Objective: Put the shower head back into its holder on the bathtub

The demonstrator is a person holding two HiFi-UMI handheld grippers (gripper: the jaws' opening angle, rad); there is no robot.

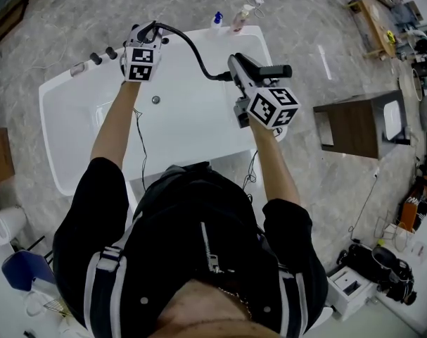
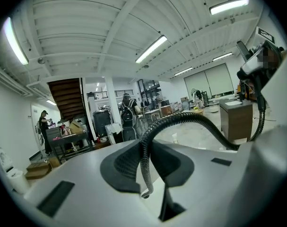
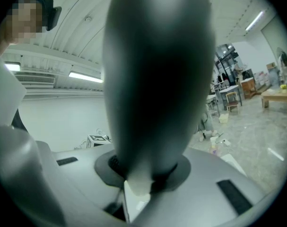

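Note:
The white bathtub (image 1: 178, 132) lies below me in the head view. My left gripper (image 1: 144, 35) is over the tub's far left rim, shut on the black ribbed hose (image 1: 192, 48). In the left gripper view the hose (image 2: 181, 119) rises from between the pads of the left gripper (image 2: 145, 176) and arcs right to the shower head (image 2: 256, 63). My right gripper (image 1: 245, 83) is over the tub's far right part, shut on the grey shower head (image 1: 240, 67). In the right gripper view the shower head (image 3: 157, 79) fills the middle, with the right gripper (image 3: 143, 176) clamped on its lower end.
Dark tap knobs (image 1: 100, 56) stand on the tub's far left rim, a drain (image 1: 155, 99) sits in its floor, and bottles (image 1: 238, 18) stand at its far edge. A wooden cabinet with a basin (image 1: 354, 127) is to the right. People (image 2: 129, 115) stand far off.

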